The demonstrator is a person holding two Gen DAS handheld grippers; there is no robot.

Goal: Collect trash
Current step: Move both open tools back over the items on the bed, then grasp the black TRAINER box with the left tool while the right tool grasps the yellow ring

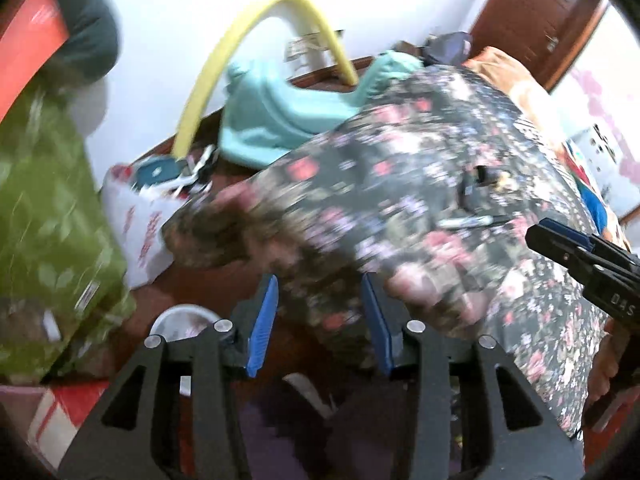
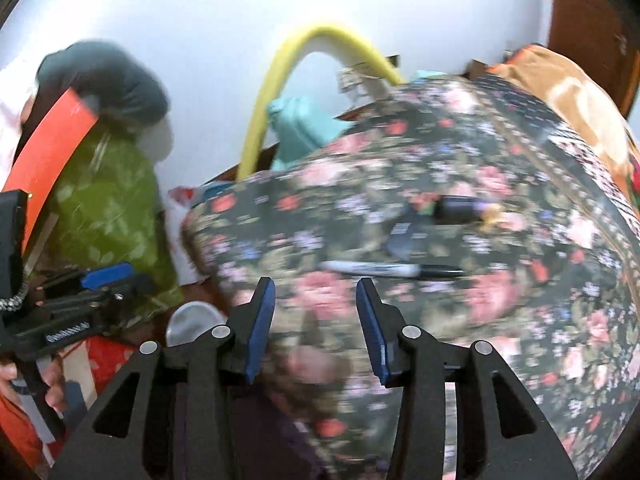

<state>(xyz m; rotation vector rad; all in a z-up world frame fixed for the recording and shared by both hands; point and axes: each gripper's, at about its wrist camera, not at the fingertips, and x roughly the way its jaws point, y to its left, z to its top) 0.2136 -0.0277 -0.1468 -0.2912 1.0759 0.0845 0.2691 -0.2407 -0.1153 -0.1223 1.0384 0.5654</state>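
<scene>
A bed with a dark floral cover (image 1: pixel 400 184) (image 2: pixel 440 200) fills both blurred views. On it lie a marker pen (image 2: pixel 392 268), which also shows in the left wrist view (image 1: pixel 466 222), a dark flat wrapper (image 2: pixel 404 240) and a small dark cylinder (image 2: pixel 458 209) (image 1: pixel 482 174). My left gripper (image 1: pixel 320 300) is open and empty over the bed's near corner; it also shows in the right wrist view (image 2: pixel 108 280). My right gripper (image 2: pixel 316 300) is open and empty, just short of the pen; it shows in the left wrist view (image 1: pixel 560 240).
A white plastic bag (image 1: pixel 136 224) with scraps lies on the brown floor by the wall. A teal plastic toy (image 1: pixel 276 120), a yellow foam tube (image 1: pixel 224 64), a green leaf-print cloth (image 1: pixel 44 216) (image 2: pixel 108 208) and a white cup (image 1: pixel 184 320) (image 2: pixel 192 320) stand left of the bed.
</scene>
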